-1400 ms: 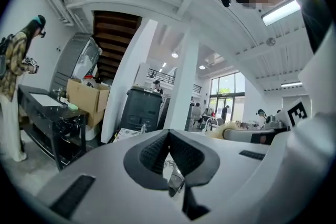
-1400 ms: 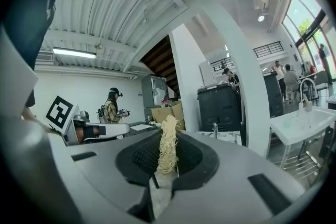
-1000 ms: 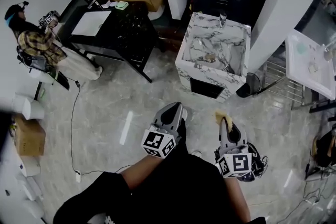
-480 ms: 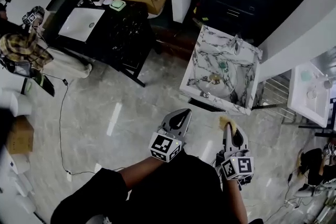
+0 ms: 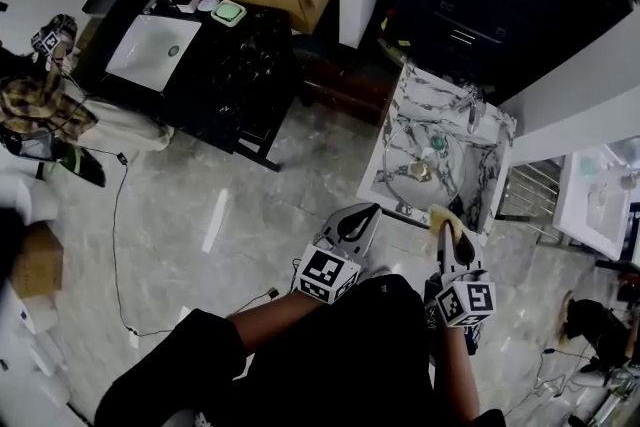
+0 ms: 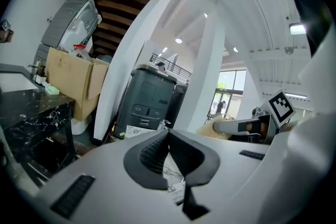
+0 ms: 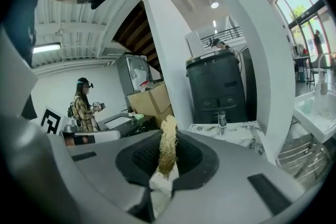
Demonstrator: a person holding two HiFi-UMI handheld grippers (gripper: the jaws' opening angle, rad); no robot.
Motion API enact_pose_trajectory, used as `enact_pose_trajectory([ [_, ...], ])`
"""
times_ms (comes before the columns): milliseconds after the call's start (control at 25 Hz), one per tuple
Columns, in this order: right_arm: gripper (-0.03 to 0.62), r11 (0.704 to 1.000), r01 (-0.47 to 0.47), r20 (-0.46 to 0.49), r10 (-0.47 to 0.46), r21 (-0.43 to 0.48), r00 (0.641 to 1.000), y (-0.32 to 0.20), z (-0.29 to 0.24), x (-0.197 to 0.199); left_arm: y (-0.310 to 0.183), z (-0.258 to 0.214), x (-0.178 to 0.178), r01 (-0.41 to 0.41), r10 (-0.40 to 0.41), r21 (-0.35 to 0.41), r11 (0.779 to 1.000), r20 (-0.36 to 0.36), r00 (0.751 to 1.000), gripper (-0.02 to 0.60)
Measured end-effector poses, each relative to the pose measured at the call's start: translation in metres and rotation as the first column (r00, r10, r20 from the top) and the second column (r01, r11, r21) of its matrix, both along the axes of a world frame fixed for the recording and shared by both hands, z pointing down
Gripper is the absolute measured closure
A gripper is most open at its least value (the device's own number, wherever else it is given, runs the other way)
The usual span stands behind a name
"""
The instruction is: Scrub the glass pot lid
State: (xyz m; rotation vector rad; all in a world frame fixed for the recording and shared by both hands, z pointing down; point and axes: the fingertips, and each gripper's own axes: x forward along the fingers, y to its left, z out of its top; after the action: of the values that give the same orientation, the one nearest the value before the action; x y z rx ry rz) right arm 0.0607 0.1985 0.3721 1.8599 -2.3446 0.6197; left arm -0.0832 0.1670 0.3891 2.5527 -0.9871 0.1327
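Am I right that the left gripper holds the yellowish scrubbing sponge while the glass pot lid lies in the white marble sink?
No: the right gripper holds the yellowish scrubbing sponge, as the right gripper view shows; the left gripper is shut, empty. The glass pot lid does lie in the white marble sink.

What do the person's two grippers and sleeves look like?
The left gripper and right gripper are pale grey shells with black ribbed fingers. Each carries a white cube bearing black square markers. The sleeve is black.
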Motion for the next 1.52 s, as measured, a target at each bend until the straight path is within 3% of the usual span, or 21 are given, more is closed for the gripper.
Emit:
enact_pose_trajectory([
  [280, 0.536, 0.985, 0.169, -0.013, -0.169, -0.046, 0.985, -0.047, 0.031, -0.004, -0.026, 0.012, 0.011, 0.027, -0.027, 0.016, 1.0, 0.018, 0.999, 0.566],
  [600, 0.536, 0.945, 0.311, 0.034, -0.31, -0.105, 0.95, -0.094, 0.089, 0.006, -0.059, 0.043, 0.043, 0.142, -0.142, 0.005, 0.99, 0.075, 0.987, 0.566],
  [920, 0.536, 0.858, 0.481, 0.078, -0.475, -0.181, 0.877, -0.132, 0.161, 0.012, -0.093, 0.08, 0.072, 0.243, -0.242, 0.003, 0.97, 0.128, 0.962, 0.565],
  [1280, 0.536, 0.766, 0.596, 0.056, -0.602, -0.241, 0.796, -0.16, 0.224, -0.008, -0.112, 0.122, 0.077, 0.349, -0.336, -0.073, 0.934, 0.148, 0.93, 0.566],
  [1520, 0.536, 0.68, 0.679, 0.041, -0.698, -0.276, 0.715, -0.159, 0.266, -0.035, -0.121, 0.136, 0.068, 0.404, -0.385, -0.098, 0.91, 0.166, 0.908, 0.566],
])
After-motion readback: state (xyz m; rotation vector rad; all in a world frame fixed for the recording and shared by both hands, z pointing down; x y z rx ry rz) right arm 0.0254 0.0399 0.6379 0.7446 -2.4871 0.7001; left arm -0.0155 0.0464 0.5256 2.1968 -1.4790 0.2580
